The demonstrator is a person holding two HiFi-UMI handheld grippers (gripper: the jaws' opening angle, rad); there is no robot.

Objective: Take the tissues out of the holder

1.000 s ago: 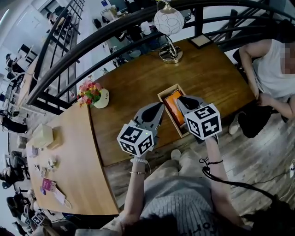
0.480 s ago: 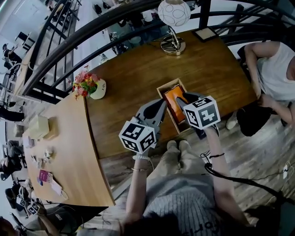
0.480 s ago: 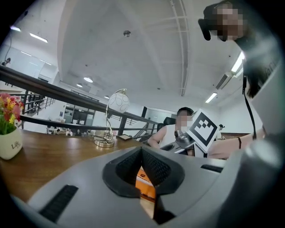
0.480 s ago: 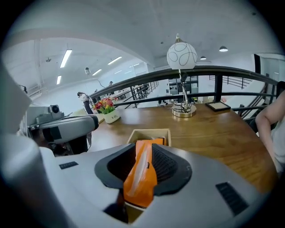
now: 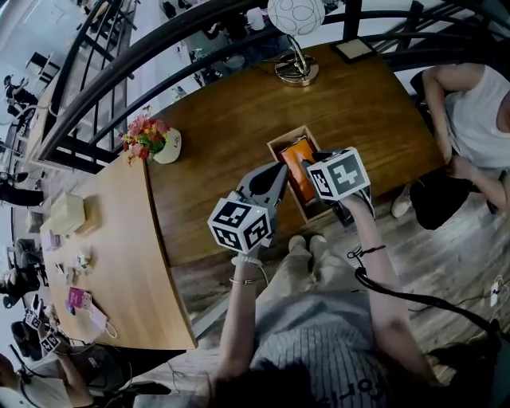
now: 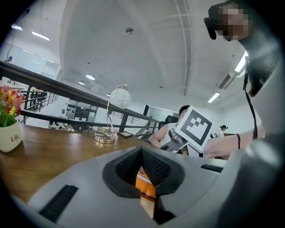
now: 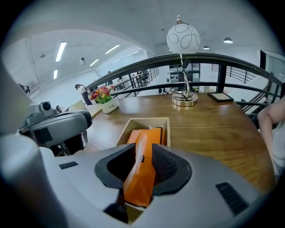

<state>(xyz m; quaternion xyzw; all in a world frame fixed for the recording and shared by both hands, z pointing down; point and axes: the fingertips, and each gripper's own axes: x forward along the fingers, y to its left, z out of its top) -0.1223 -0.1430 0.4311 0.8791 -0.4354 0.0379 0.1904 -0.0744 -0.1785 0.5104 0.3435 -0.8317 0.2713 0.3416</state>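
Note:
A wooden holder lies on the dark wooden table near its front edge, with an orange tissue pack in it. My right gripper reaches over the holder's near end. In the right gripper view the right gripper is shut on the orange tissue pack, whose near end tilts up out of the holder. My left gripper points at the holder's left side, shut and holding nothing. In the left gripper view, a sliver of the orange pack shows below the left gripper.
A globe lamp and a small picture frame stand at the table's far side, a flower pot at its left corner. A seated person is at the right. A lighter table with small items adjoins on the left. A black railing runs behind.
The right gripper has moved forward over the holder's near end. The left gripper has stayed beside the holder. The head view has shifted slightly.

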